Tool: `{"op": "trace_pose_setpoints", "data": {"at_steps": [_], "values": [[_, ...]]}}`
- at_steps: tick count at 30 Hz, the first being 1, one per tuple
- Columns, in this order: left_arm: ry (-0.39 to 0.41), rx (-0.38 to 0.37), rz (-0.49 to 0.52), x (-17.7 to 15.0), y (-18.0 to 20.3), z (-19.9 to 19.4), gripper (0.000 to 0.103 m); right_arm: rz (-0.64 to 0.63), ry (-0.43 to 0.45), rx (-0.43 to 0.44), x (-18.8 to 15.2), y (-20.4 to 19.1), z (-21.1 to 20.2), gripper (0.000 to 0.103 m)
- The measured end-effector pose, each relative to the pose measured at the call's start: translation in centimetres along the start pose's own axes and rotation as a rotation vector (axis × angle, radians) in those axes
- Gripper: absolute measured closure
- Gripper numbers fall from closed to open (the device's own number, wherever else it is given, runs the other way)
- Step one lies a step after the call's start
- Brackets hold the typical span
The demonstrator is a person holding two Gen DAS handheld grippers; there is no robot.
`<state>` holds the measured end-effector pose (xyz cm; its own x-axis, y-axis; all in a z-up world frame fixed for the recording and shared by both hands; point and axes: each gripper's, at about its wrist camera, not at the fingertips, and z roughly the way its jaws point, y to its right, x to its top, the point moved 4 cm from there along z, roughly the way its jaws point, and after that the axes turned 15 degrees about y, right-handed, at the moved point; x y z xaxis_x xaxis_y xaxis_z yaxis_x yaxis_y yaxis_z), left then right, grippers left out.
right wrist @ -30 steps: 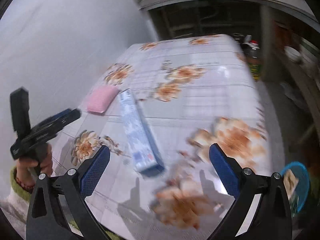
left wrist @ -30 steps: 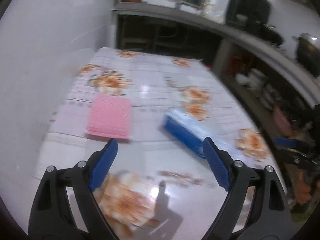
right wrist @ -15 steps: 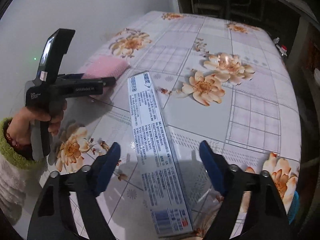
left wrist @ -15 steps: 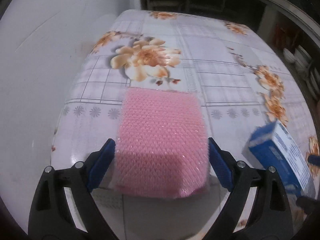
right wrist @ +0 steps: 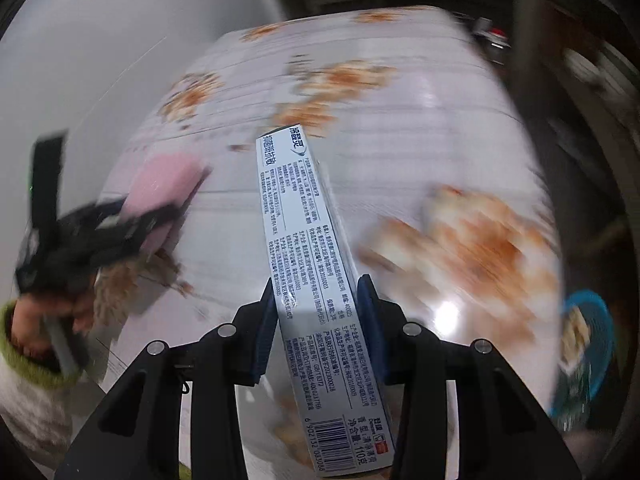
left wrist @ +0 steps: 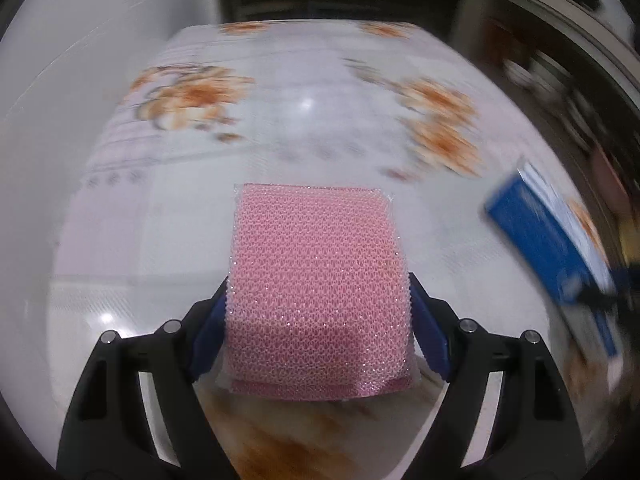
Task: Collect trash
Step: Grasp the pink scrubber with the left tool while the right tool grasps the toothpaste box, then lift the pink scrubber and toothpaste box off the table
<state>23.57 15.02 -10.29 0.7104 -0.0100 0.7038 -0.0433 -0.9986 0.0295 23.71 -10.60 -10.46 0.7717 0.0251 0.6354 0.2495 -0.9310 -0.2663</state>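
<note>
**Desk:** Pink is what fills your left wrist view. What am I captioning?

**Operator:** Pink mesh-covered scouring sponge in a clear wrapper (left wrist: 318, 280), flat on the glossy floral-print tablecloth (left wrist: 280, 128). My left gripper (left wrist: 318, 328) straddles its near end, blue pads (left wrist: 430, 340) level with both side edges. The jaws stand wide and are closing; the pads look to be just at the sponge's sides, but I can't tell whether they press yet. The sponge runs straight away from the jaws, so the squeeze falls across its width.

**Desk:** And the blue streak at the right edge?

**Operator:** That's the long blue-and-white cardboard toothpaste box (left wrist: 560, 248), blurred, well apart from the left jaws.

**Desk:** Right wrist view?

**Operator:** Same box (right wrist: 304, 264), print side up, long axis pointing away down the gripper's line. My right gripper (right wrist: 318, 320) has it between narrow jaws that are closing, both pads against its long sides near the barcode end. My left hand (right wrist: 44, 312) is low on the left, its gripper over the sponge (right wrist: 164, 184).

**Desk:** Next move?

**Operator:** I'd judge both grips need to seat before lifting; the box, held near one end, may droop.
</note>
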Motion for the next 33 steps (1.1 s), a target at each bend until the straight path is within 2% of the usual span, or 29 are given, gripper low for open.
{"op": "trace_pose_setpoints", "data": {"at_steps": [5,9,12,18,26,29,33], "values": [[-0.03,-0.133,0.029,-4.2,6.3,-3.3,0.026,0.091,0.025,-0.079,-2.6,4.0,-3.7,0.064],[-0.026,-0.185,0.029,-6.1,9.1,-5.0,0.024,0.119,0.031,-0.1,-4.4,4.9,-5.3,0.064],[-0.024,-0.164,0.052,-6.8,10.3,-5.3,0.019,0.108,0.041,-0.105,-4.8,4.7,-5.2,0.064],[-0.012,-0.113,0.115,-6.4,10.9,-4.3,0.018,0.11,0.04,-0.087,-4.8,4.2,-5.0,0.06],[0.015,-0.081,0.147,-6.5,11.1,-4.2,0.018,0.089,0.02,-0.104,-4.9,3.5,-4.2,0.057],[0.019,-0.083,0.149,-6.5,11.1,-4.3,0.023,0.077,0.016,-0.113,-5.0,3.4,-3.9,0.057],[0.019,-0.077,0.144,-6.4,11.0,-4.3,0.024,0.072,0.005,-0.112,-5.1,3.3,-3.6,0.057]]}}
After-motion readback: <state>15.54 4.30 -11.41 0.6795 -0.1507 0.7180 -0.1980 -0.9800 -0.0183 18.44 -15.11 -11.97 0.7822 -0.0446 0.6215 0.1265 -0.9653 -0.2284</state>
